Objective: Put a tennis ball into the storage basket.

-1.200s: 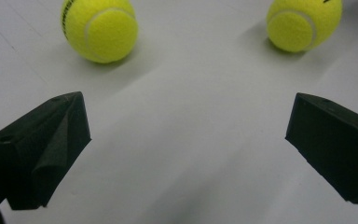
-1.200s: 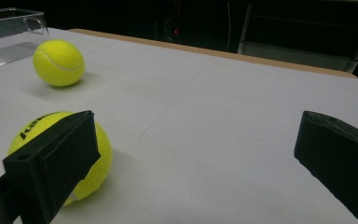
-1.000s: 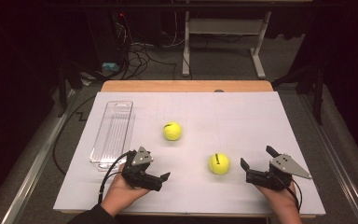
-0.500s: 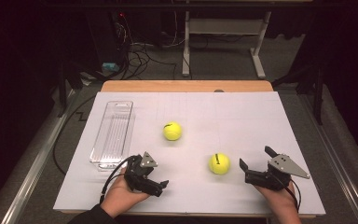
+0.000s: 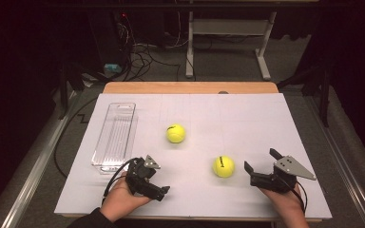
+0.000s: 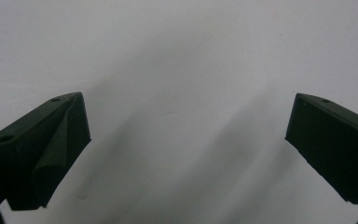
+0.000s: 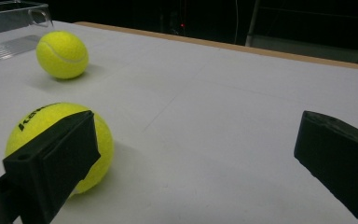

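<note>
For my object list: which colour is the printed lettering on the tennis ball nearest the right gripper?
Black, on the round yellow felt tennis ball; clearest in the right gripper view.

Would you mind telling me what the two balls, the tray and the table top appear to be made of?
The balls look like tennis balls: fuzzy yellow felt, matte, with a curved seam and dark print. The tray seems to be clear hard plastic, glossy, see-through, with a ribbed floor. The table top looks like a matte white sheet, perhaps paper or laminate, over wood at the far edge.

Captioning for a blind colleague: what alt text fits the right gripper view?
The right claw stands open over the white table, its left jaw in front of a yellow tennis ball. A second tennis ball lies farther off beside a clear plastic tray.
</note>
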`<action>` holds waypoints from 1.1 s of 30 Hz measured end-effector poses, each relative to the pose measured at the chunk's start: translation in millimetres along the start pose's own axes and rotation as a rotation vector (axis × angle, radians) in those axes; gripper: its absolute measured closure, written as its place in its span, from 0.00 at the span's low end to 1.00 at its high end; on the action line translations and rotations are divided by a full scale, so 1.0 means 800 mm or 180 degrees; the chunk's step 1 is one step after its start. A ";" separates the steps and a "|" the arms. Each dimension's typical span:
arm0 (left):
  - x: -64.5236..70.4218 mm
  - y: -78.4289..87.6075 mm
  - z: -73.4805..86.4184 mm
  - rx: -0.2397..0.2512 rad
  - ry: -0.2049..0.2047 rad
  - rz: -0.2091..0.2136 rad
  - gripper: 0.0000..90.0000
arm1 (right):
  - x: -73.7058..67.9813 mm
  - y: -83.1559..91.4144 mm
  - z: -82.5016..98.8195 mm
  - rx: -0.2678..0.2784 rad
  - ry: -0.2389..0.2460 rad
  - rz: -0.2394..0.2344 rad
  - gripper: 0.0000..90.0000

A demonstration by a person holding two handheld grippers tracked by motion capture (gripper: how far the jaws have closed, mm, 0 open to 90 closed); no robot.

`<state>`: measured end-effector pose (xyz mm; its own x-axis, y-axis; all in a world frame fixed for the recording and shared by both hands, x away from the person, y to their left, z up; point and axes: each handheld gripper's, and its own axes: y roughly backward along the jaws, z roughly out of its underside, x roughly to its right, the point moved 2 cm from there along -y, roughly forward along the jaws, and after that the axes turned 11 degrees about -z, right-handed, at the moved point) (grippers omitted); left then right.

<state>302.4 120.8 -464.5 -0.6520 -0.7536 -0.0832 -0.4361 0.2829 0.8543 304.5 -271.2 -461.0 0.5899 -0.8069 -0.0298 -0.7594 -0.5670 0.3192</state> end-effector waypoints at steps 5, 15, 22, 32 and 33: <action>0.000 0.016 -0.019 -0.0139 -0.0110 -0.0051 0.01 | 0.001 0.003 0.002 0.0007 0.0009 -0.0007 0.00; -0.001 0.023 -0.054 -0.0554 -0.0296 0.0048 0.01 | -0.001 0.007 -0.001 0.0053 0.0007 -0.0006 0.00; -0.009 0.022 -0.077 -0.0847 -0.0280 0.0074 0.01 | -0.001 0.008 0.000 0.0048 -0.0001 -0.0013 0.00; -0.032 0.013 -0.118 -0.1109 -0.0164 0.0037 0.01 | -0.001 0.008 -0.001 0.0059 0.0015 -0.0030 0.00; -0.034 0.011 -0.123 -0.1141 -0.0165 0.0035 0.01 | -0.001 0.009 -0.001 0.0062 0.0016 -0.0031 0.00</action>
<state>377.4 85.6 -404.2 -0.6901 -0.7180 -0.0910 -0.1895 0.0580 0.9802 298.9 -274.2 -457.9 0.5987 -0.8005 -0.0281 -0.7587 -0.5780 0.3005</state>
